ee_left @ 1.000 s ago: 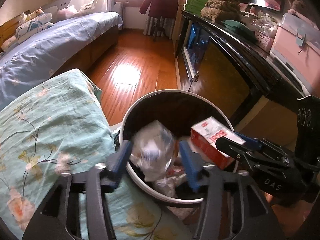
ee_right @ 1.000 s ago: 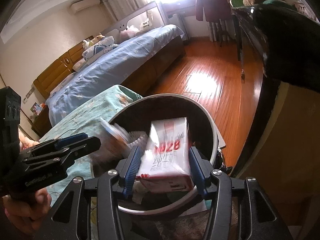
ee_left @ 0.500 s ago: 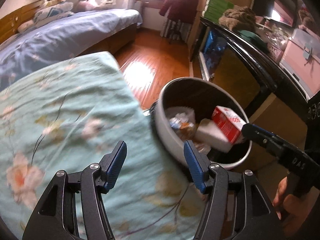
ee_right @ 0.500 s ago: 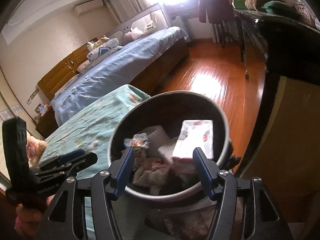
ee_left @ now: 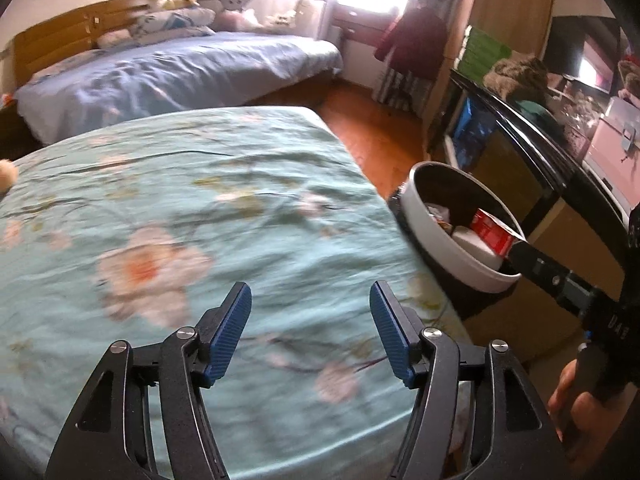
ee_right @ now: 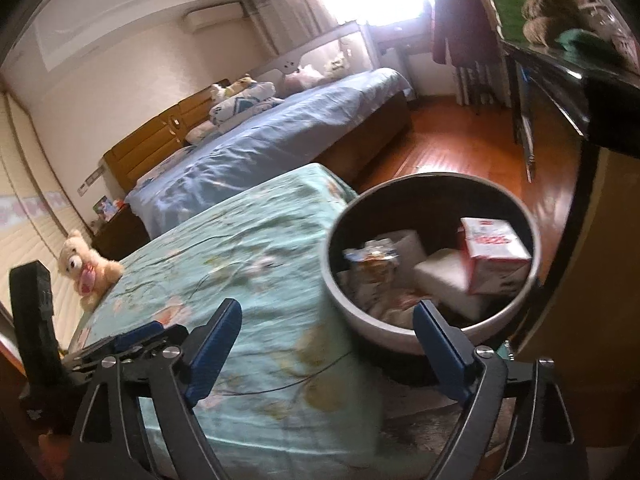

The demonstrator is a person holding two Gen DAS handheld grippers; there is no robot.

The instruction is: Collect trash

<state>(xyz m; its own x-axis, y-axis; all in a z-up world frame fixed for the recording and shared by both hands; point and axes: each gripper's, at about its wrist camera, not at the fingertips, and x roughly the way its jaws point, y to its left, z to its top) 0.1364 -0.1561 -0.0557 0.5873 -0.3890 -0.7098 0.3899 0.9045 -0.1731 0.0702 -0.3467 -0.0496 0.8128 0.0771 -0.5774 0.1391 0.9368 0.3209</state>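
Note:
A round white trash bin (ee_right: 384, 330) stands on the floor beside the bed's corner; it also shows in the left wrist view (ee_left: 448, 249). Inside lie a red-and-white carton (ee_right: 494, 252), a white block (ee_right: 442, 274) and crumpled wrappers (ee_right: 372, 264). My right gripper (ee_right: 330, 346) is open and empty, above the bed edge and the bin's near rim. My left gripper (ee_left: 310, 328) is open and empty over the floral bedspread (ee_left: 200, 220), left of the bin. The right gripper's finger shows in the left wrist view (ee_left: 540, 268) at the bin.
A teddy bear (ee_right: 86, 268) sits on the bedspread's far left. A blue-sheeted bed (ee_left: 168, 76) lies behind. A black cabinet (ee_left: 532, 148) with clutter runs along the right, close to the bin. Wooden floor (ee_right: 460, 156) lies beyond the bin.
Both grippers let go of their trash into the bin, opened and pulled back. The left one swung left over the bedspread; the right one drew back and left from the bin.

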